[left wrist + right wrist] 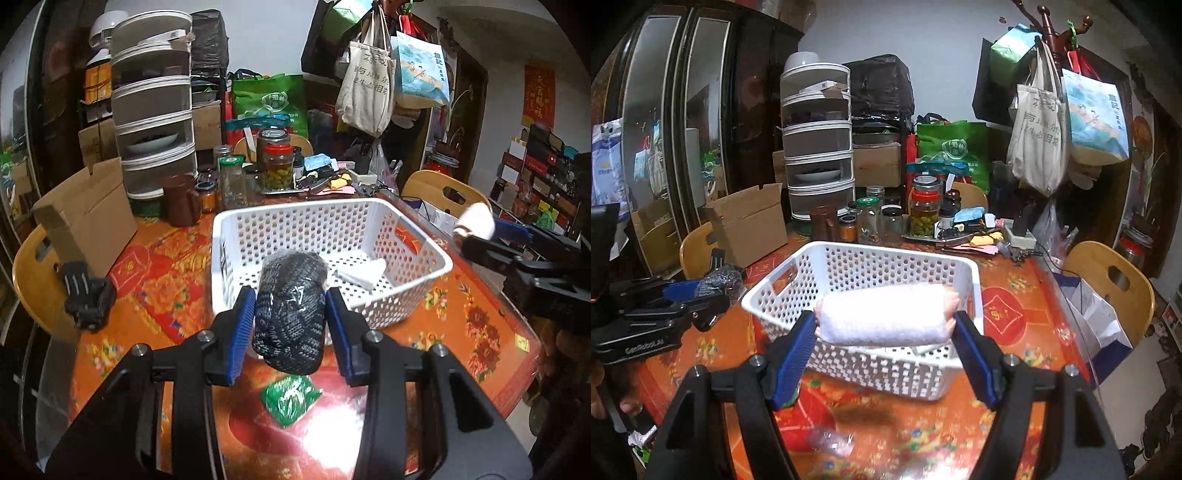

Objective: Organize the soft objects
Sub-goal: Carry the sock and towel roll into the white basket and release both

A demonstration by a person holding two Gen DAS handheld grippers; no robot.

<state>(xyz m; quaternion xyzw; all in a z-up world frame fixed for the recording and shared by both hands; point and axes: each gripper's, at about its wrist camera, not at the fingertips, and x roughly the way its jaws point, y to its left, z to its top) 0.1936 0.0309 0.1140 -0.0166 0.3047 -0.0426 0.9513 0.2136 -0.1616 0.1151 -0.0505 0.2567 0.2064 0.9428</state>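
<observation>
While each hand-held gripper clamps one bundle — left hand-held gripper (290, 321) dark knit roll (290, 314), right hand-held gripper (886, 338) white towel roll (884, 319) — one basket (424, 254) waits

White perforated plastic basket (406, 229) – rectangular, upright, on table centre, folded white cloth (360, 271) flat on its floor toward right. Dark grey-black knitted bundle in clear plastic wrap (290, 314) – upright, raised above table just before basket's near rim. White rolled towel with pink ends (884, 319) – lying horizontal, raised over basket's near rim. Green plastic-wrapped packet (290, 398) – flat on table, near side.
</observation>
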